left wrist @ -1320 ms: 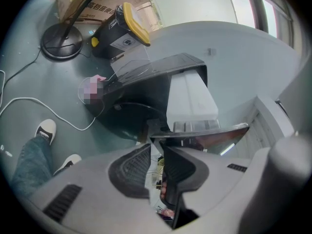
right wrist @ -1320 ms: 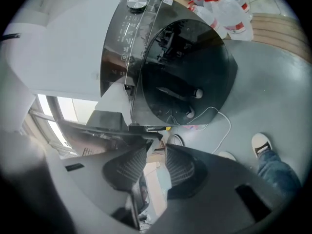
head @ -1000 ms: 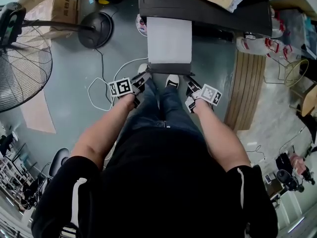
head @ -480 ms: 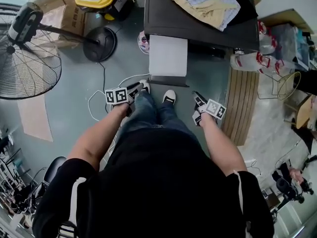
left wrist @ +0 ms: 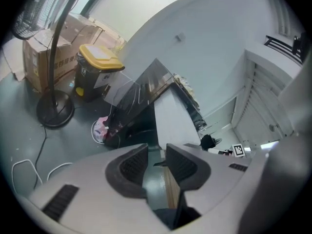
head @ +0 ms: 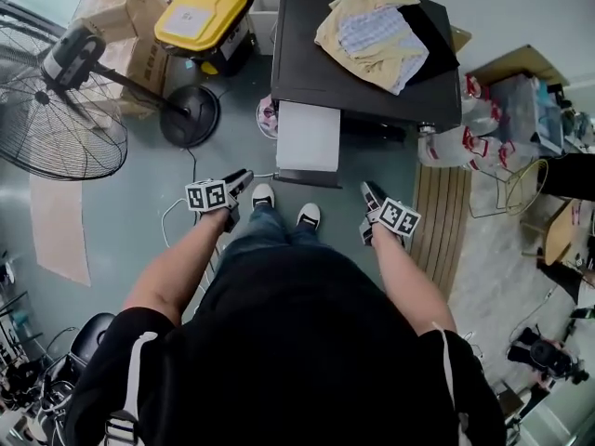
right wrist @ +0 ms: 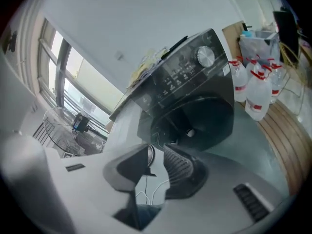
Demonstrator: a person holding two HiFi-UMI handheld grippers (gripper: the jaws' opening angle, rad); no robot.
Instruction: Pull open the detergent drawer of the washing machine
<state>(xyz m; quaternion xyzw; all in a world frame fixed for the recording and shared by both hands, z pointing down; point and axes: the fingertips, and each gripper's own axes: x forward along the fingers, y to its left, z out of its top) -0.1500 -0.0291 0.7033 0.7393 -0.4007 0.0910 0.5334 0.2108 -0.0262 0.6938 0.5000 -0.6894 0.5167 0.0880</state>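
Head view: detergent drawer [head: 309,136] juts white, already out, from washing machine [head: 316,72] front, upper centre; left gripper view: left gripper [left wrist: 156,154] gapes empty, drawer ahead; right gripper view: right gripper [right wrist: 157,152] jaws apart, just narrowing on nothing, held clear since the pull seems done.

The person wears a black short-sleeved top [head: 307,342] with a white stripe [head: 141,379] at each shoulder, blue jeans [head: 268,223] and white shoes [head: 263,196]. The left claw [head: 239,182] and right claw [head: 370,195] are pale grey with dark ribbed pads [left wrist: 131,165]. Each carries a cube [head: 208,195] of black-and-white square markers. The right claw's jaws have just been closing, with nothing between them.
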